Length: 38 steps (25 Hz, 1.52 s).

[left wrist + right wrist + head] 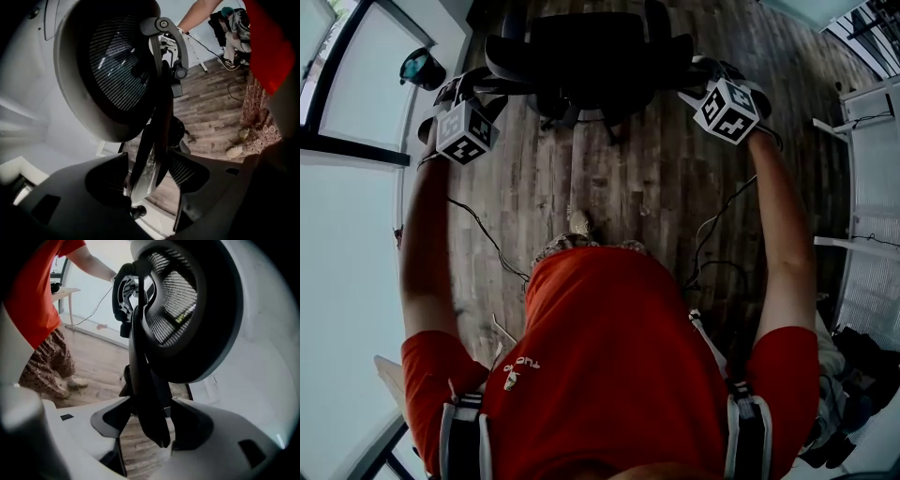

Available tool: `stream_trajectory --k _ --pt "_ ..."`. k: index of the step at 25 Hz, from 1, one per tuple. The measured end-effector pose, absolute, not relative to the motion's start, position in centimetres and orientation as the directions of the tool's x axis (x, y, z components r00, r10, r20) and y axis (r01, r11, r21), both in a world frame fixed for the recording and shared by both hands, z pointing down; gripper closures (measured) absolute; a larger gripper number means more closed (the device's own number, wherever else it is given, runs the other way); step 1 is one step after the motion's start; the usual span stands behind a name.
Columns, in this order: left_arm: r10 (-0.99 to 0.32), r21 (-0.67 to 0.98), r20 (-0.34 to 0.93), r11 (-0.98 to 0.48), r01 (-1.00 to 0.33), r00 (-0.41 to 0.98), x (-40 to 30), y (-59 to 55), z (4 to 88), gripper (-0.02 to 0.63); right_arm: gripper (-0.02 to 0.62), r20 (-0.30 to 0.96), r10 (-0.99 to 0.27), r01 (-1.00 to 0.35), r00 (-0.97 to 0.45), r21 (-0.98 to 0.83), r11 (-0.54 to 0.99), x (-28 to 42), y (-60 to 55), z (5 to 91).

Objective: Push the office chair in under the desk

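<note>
Wood floor (656, 187) fills most of the head view. Office chair (586, 47) stands at top centre. We hold the left arm (427, 253) and right arm (787, 244) straight out, flanking it. Left gripper (476, 89) is at upper left and right gripper (701, 82) at upper right, both tipped down at the chair's sides. Each has its jaws released and wide apart, with a dark chair bar (157, 126) between them, ungripped.

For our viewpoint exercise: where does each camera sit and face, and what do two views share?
Head view: on the head, facing steeply down at office chair; arms, left gripper, right gripper, red shirt show.
Left gripper view: along its open jaws toward the mesh back; red shirt shows.
Right gripper view: likewise, mirrored.
Shared: mesh back.
</note>
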<state>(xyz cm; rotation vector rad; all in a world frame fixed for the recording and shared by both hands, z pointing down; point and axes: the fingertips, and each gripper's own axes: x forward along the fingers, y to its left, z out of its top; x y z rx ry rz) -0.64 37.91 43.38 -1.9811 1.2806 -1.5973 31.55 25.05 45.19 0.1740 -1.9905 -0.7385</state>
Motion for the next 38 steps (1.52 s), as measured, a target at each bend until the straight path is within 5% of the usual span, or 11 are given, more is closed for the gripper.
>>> stream_trajectory --k 12,14,17,38 --pt "-0.684 -0.660 0.729 -0.688 -0.303 -0.034 -1.7 35.8 47.5 0.347 0.337 0.835 -0.375 0.276 -0.403 0.501 0.820 30.0 23.3 49.3" --pt "-0.694 -0.672 0.719 -0.683 -0.286 -0.032 -1.7 35.3 47.7 0.369 0.357 0.829 -0.385 0.271 -0.405 0.511 0.816 29.8 22.9 49.4" --pt "-0.739 -0.724 0.672 -0.644 -0.247 -0.045 -1.8 34.6 47.0 0.501 0.404 0.812 -0.409 0.292 -0.416 0.545 0.786 29.7 22.6 49.1" --pt "-0.743 -0.726 0.670 -0.649 -0.229 -0.019 -6.3 26.6 47.7 0.509 0.443 0.797 -0.421 0.300 -0.433 0.567 0.767 25.8 16.0 49.8"
